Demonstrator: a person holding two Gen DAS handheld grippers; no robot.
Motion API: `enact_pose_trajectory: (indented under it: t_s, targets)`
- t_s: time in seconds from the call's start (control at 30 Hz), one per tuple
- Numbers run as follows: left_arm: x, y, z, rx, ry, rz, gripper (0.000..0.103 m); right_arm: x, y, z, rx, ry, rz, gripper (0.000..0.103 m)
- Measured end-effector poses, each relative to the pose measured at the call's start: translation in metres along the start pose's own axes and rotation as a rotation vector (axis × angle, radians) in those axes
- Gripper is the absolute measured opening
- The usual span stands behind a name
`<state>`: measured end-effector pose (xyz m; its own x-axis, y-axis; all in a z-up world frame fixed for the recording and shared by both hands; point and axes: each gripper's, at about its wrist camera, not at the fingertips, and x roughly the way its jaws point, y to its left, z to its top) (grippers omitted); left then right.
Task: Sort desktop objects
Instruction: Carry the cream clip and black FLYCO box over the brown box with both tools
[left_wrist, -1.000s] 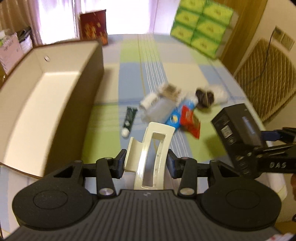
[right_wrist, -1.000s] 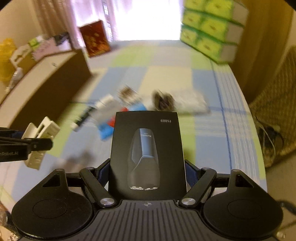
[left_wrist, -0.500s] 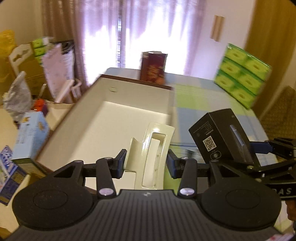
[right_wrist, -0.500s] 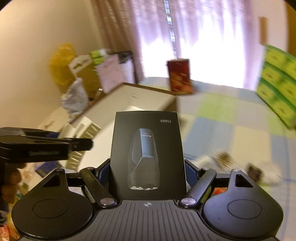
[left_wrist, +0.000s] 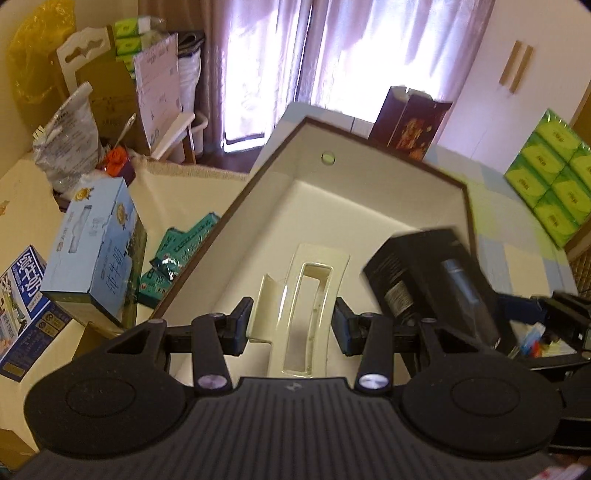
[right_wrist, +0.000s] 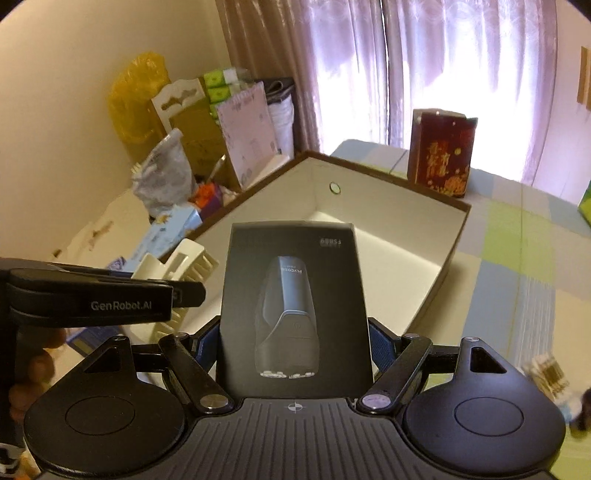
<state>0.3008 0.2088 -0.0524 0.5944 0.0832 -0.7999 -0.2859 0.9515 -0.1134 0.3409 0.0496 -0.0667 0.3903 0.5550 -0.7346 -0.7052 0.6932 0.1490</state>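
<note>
Left claw (left_wrist: 291, 325): both pads pressed on the sides of a cream plastic holder (left_wrist: 306, 295), which stands upright between them, slotted face toward the camera. The holder hangs over the open storage box (left_wrist: 369, 206), above its pale inner floor; it is not resting on anything visible.

Right claw (right_wrist: 291, 343): fingers clamped on the lower sides of a black shaver box (right_wrist: 293, 295), printed face toward the camera, picture of a shaver on it. In the left wrist view this same black box sits tilted and slightly blurred just right of the cream holder, over the near right part of the storage box. In the right wrist view the left claw, marked "GenRobot.AI", enters from the left edge with the cream holder's ribbed side showing beyond it; fingers of the person's hand (right_wrist: 29, 369) grip its handle at the lower left.

Storage box: brown outside, cream inside, a round hole in the far wall. It sits on the desk (right_wrist: 517, 236), which is covered by a checked cloth in green, blue and cream.

Beyond the box, on the desk: a dark red carton (right_wrist: 441, 151) upright at the far edge, and stacked green tissue packs (left_wrist: 550, 177) to the right.

Left of the desk, lower down: blue milk cartons (left_wrist: 92, 251), teal packets, a plastic bag and cardboard boxes. Curtained window behind everything.
</note>
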Motion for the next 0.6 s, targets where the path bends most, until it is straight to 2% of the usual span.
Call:
enact_pose_trajectory:
  t_s: [0.3, 0.6]
  targets:
    - [0.035, 0.008, -0.004, 0.025, 0.091, 0.012, 0.040, 0.032, 0.022, -0.011, -0.170, 0.043, -0.021, 0.076]
    - [0.058, 0.018, -0.003, 0.009, 0.146, 0.040, 0.040, 0.078, 0.020, -0.028, -0.213, 0.137, -0.027, 0.076]
